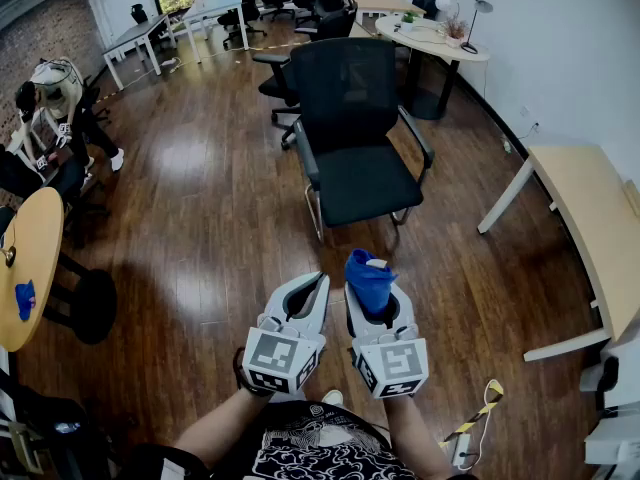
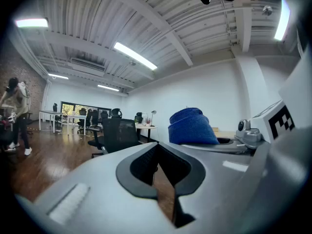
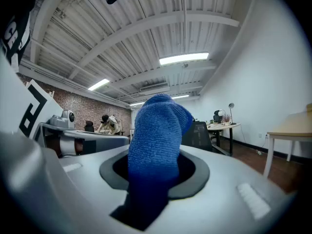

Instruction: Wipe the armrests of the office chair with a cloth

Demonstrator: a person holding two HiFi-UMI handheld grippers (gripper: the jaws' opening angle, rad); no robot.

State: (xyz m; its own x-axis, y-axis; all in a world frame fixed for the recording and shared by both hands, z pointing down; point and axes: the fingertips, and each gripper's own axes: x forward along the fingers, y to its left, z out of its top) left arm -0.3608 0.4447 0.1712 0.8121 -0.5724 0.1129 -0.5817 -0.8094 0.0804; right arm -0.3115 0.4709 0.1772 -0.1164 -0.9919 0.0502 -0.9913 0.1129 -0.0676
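A black office chair (image 1: 350, 138) stands on the wood floor ahead of me, its left armrest (image 1: 305, 153) and right armrest (image 1: 418, 136) both bare. My right gripper (image 1: 368, 286) is shut on a blue cloth (image 1: 368, 276), which bulges up between the jaws (image 3: 158, 130). That gripper (image 3: 156, 172) is held low, well short of the seat's front edge. Close beside it on the left is my left gripper (image 1: 305, 296), shut with nothing in it (image 2: 158, 152). The left gripper view shows the cloth (image 2: 192, 126) to its right and the chair (image 2: 119, 133) farther off.
A round wooden table (image 1: 30, 258) and a black stool (image 1: 92, 306) stand at the left. A long desk (image 1: 590, 218) lines the right wall. Behind the chair are another round table (image 1: 430, 36) and more chairs. A person (image 1: 55, 98) bends over at the far left.
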